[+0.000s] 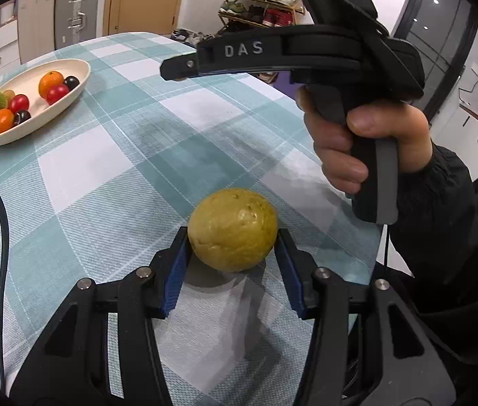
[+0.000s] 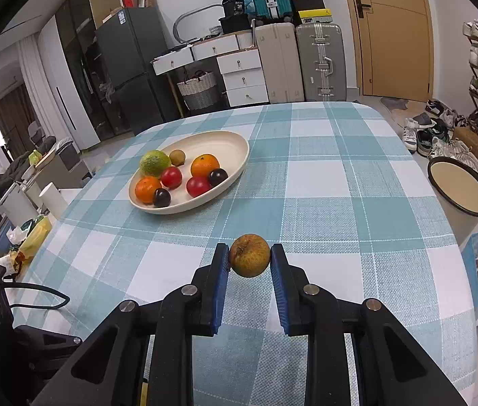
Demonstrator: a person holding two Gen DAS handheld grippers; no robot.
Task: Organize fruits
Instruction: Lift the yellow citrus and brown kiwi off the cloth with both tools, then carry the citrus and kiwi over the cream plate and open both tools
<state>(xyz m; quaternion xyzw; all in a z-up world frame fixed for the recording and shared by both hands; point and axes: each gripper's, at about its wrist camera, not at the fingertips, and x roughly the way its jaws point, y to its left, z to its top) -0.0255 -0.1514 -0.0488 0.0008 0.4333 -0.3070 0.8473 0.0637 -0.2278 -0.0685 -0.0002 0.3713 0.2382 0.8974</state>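
My left gripper (image 1: 233, 237) is shut on a yellow-green round fruit (image 1: 233, 228), held just above the checked tablecloth near its right edge. My right gripper (image 2: 249, 257) is shut on a small brownish-orange fruit (image 2: 249, 255), held above the cloth. A cream oval bowl (image 2: 235, 142) lies farther back to the left with oranges, red tomatoes, dark plums, a green fruit and a kiwi in it. The bowl also shows in the left wrist view (image 1: 80, 67) at the far left. The right gripper's body and the hand holding it (image 1: 357, 128) hang above the table at right.
A checked blue-and-white cloth (image 2: 323, 176) covers the table. A black cable (image 1: 0, 230) runs along the left. Suitcases, drawers and a fridge stand beyond the table; a cream bucket (image 2: 458, 189) and shoes are on the floor to the right.
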